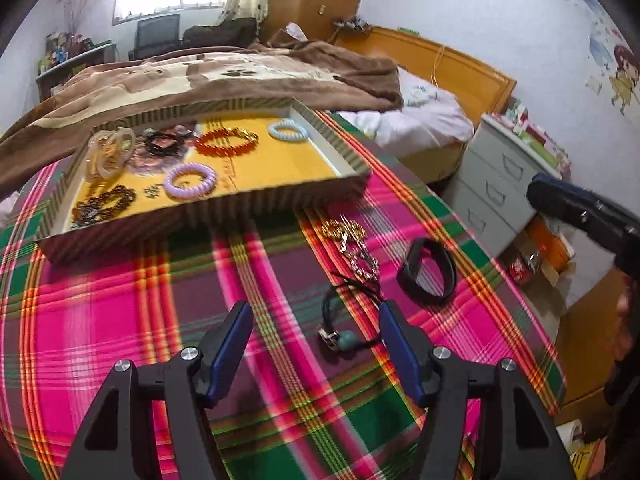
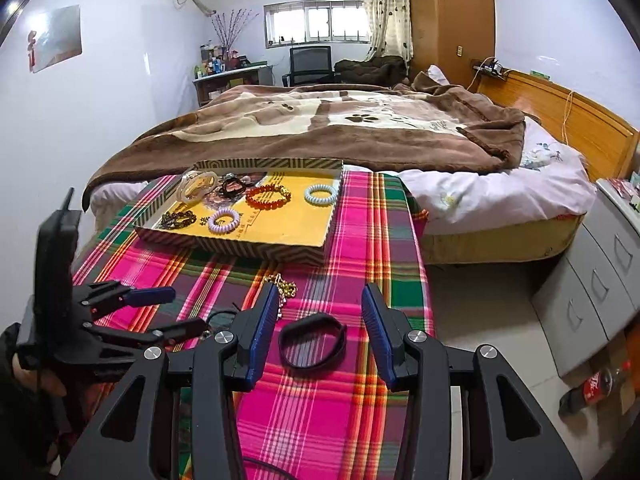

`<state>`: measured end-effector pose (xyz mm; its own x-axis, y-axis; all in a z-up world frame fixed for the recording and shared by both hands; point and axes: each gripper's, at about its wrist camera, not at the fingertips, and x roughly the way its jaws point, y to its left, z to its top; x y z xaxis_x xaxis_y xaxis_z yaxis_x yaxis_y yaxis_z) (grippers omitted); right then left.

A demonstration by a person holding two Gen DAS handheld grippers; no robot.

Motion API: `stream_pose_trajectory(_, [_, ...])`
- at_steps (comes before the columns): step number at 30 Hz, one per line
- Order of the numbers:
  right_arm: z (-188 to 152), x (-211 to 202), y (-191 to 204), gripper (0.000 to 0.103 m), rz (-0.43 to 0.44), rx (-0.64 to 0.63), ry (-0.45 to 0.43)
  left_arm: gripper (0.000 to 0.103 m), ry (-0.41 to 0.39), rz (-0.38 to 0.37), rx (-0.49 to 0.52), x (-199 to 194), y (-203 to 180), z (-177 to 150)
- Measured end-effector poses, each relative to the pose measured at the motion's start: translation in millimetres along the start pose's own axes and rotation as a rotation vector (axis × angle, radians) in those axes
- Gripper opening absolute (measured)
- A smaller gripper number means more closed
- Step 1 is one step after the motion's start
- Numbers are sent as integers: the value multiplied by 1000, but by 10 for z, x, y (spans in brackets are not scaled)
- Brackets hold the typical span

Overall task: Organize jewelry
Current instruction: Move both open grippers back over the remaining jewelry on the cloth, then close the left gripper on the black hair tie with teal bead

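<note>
In the left wrist view, the left gripper [image 1: 316,322] hangs low over the pink, green and purple plaid cloth [image 1: 120,320] with its blue-padded fingers spread wide and nothing between them. Just ahead, between the fingertips and a little to the right, lies the black cord necklace with a teal bead and a small metal clasp [image 1: 340,332]; the spread looks chosen to straddle it, so this piece is probably the one about to be picked up. Beyond it lies a gold and silver chain [image 1: 352,244], and to its right a black rubber wristband [image 1: 428,276] rests as a loop on the cloth. At the far left sits the shallow striped cardboard box with a yellow floor [image 1: 280,196], already holding an orange bead bracelet [image 1: 226,142], a lilac coil hair tie [image 1: 190,180], a pale blue coil hair tie [image 1: 288,130], a dark brown bead bracelet [image 1: 104,204] and some clear bangles [image 1: 110,152], spaced apart so each can be seen and reached.

In the right wrist view, the right gripper [image 2: 320,320] is likewise spread and empty, hovering with the black rubber wristband [image 2: 313,340] framed between its fingers, likely its own target. The left gripper [image 2: 168,312] appears at the left, open, near the cord. The box [image 2: 256,250] lies far ahead, so three loose pieces appear to remain outside it.
</note>
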<state>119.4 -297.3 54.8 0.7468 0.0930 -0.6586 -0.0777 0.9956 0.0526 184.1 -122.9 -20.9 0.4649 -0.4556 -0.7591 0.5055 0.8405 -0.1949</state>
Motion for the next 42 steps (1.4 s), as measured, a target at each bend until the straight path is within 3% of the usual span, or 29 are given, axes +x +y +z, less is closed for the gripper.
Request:
stream_pose_trajectory(15, [-133, -36, -265, 44, -14, 63, -17, 65, 38, 9, 8, 220, -87, -2])
stream_pose_trajectory(19, [-158, -9, -291, 44, -13, 71, -14, 51, 45, 31, 17, 268, -85, -12])
stream_pose_trajectory(22, [-173, 15, -303, 44, -8, 73, -12, 47, 48, 34, 25, 280, -95, -8])
stream_pose_trajectory(25, [-188, 53, -306, 44, -4, 75, -7, 29, 49, 63, 48, 287, -123, -2])
stream_pose_trajectory(28, [-203, 89, -311, 44, -1, 77, 0, 19, 51, 63, 59, 299, -131, 11])
stream_pose_trajectory(29, [-212, 101, -312, 44, 2, 78, 2, 11, 51, 60, 65, 297, -141, 7])
stream_pose_trajectory(42, [-270, 221, -342, 44, 10, 95, 24, 9, 23, 76, 44, 153, -6, -28])
